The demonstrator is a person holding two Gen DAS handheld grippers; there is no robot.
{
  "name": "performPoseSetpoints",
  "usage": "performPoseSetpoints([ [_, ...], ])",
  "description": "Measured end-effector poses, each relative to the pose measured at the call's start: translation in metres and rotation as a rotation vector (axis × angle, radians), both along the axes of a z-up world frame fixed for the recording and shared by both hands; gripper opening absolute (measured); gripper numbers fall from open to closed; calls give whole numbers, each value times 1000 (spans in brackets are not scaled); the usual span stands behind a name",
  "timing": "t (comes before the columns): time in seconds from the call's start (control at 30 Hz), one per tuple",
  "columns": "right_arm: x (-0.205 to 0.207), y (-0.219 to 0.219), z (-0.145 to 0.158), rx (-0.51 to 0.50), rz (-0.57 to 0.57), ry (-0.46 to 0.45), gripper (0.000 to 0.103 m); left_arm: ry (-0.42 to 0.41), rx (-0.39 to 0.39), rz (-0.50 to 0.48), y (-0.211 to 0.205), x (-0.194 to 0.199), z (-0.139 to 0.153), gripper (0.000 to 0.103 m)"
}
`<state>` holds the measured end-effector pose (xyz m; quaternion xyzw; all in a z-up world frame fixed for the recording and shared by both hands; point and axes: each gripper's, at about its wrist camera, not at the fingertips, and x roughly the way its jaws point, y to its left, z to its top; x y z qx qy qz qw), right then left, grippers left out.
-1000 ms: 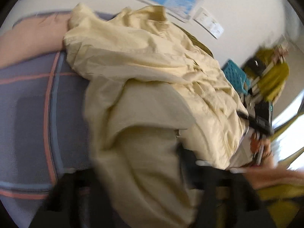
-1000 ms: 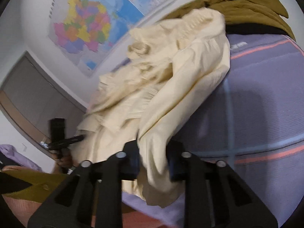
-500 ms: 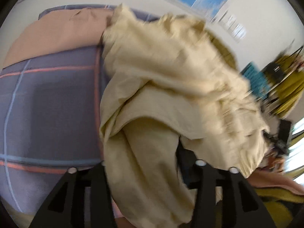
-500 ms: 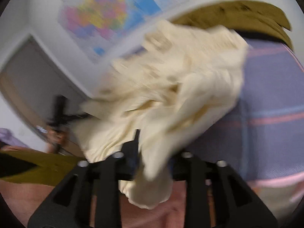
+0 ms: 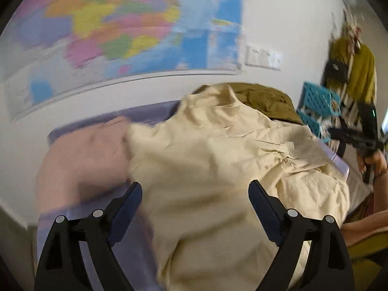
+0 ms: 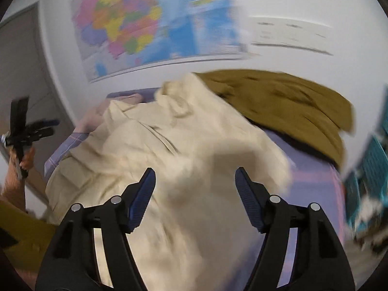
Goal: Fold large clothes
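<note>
A large cream garment [image 5: 218, 165] lies crumpled in a heap on the purple checked bed cover [image 6: 312, 177]. My left gripper [image 5: 195, 191] hangs above its near part, its jaws opening wide, and the cloth lies below them with neither pad pressing on it. In the right wrist view the same cream garment [image 6: 184, 160] spreads under my right gripper [image 6: 195, 179], whose jaws are also opening with nothing pinched. Both views are blurred by motion. The other gripper [image 5: 356, 140] shows at the right edge of the left wrist view, held in a hand.
An olive-brown garment [image 6: 286, 104] lies behind the cream one near the wall. A pink cloth [image 5: 82, 155] lies at the left on the bed. A coloured map [image 5: 116, 29] hangs on the wall. Turquoise crates [image 5: 317, 106] and hanging clothes [image 5: 354, 72] stand at the right.
Both grippers held folds of the cream garment a second ago; both have let go, opened wide and risen, rolling level. The garment has dropped onto the bed.
</note>
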<state>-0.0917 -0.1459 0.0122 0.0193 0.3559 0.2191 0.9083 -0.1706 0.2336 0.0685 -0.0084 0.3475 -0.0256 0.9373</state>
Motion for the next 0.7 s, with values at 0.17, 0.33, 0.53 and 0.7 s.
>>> performPoseSetpoints([
  [0.17, 93, 74, -19, -152, 87, -5, 67, 78, 66, -59, -27, 112, -22, 86],
  [0.33, 169, 120, -45, -217, 100, 20, 62, 138, 93, -20, -22, 206, -45, 86],
  [0.53, 218, 132, -63, -209, 74, 45, 36, 214, 112, 7, -11, 282, -71, 85],
  [0.7, 232, 128, -61, -193, 72, 51, 10, 271, 68, -36, -7, 313, -86, 3],
])
